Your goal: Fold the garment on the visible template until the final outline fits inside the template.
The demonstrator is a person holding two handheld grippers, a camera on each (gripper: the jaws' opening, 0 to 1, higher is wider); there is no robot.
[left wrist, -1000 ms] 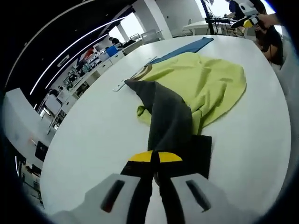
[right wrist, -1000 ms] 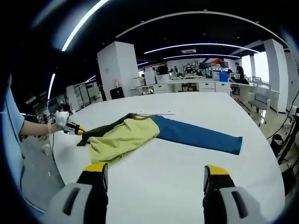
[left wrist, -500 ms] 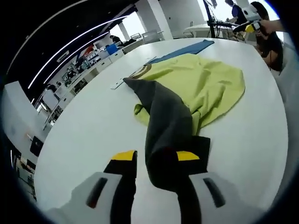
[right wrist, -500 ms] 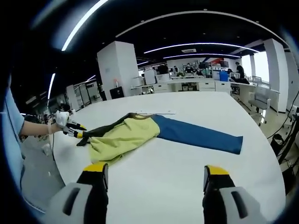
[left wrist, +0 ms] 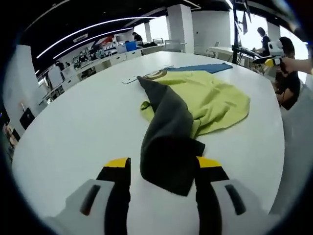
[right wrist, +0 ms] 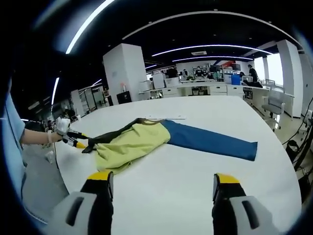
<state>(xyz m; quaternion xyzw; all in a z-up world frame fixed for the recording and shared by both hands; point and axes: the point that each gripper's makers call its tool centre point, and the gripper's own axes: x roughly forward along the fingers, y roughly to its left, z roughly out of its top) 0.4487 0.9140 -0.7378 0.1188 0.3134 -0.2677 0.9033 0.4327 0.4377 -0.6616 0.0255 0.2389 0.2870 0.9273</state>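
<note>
Spread across the white tabletop: a garment with yellow-green body, dark grey sleeve and blue sleeve. No legible writing anywhere. Left claw wide, grey sleeve end lying loose between its jaws. Right claw wide, empty, well apart from the cloth.

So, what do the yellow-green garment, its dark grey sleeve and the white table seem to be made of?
The yellow-green garment looks like soft matte knit fabric: it lies in loose wrinkles. The dark grey sleeve seems the same kind of cloth, matte and limp, draping in folds between the left claw's open jaws. The white table looks hard and smooth, with a faint sheen, perhaps laminate.
</note>
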